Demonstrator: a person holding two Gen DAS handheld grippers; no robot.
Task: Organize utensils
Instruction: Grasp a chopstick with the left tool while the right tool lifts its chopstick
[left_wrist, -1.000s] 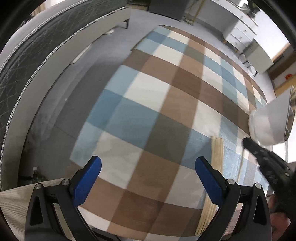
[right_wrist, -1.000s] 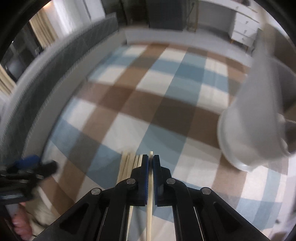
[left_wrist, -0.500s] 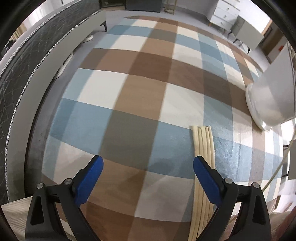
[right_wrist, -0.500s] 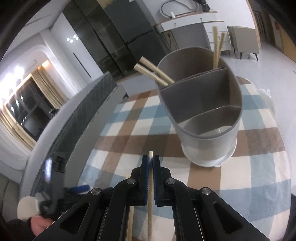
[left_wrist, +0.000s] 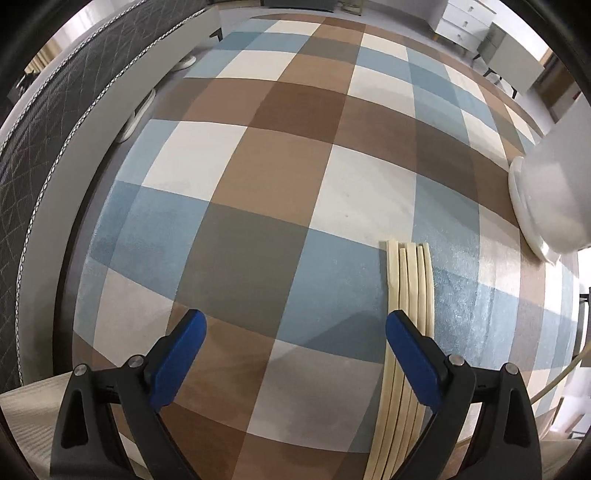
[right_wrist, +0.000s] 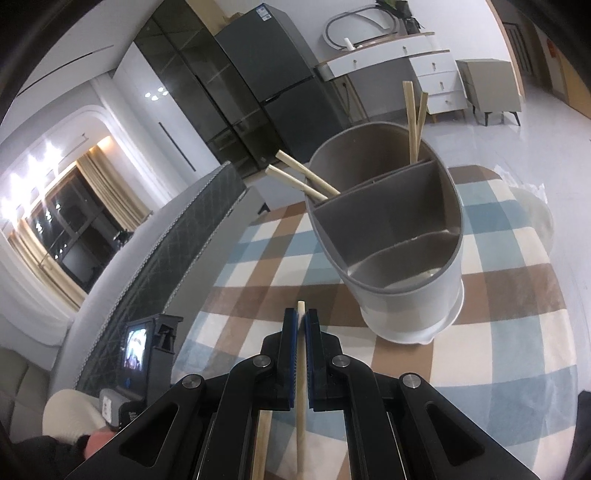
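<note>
Raised from tablecloth, right tongs grip chopstick angled downward.

No readable text, labels or numbers anywhere.

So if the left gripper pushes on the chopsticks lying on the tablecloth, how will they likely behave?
The chopsticks look thin, straight and stiff, so they should not bend. They look squared, so they would probably slide, not roll. They lie loose side by side on the tablecloth, so a push likely scatters them.
</note>
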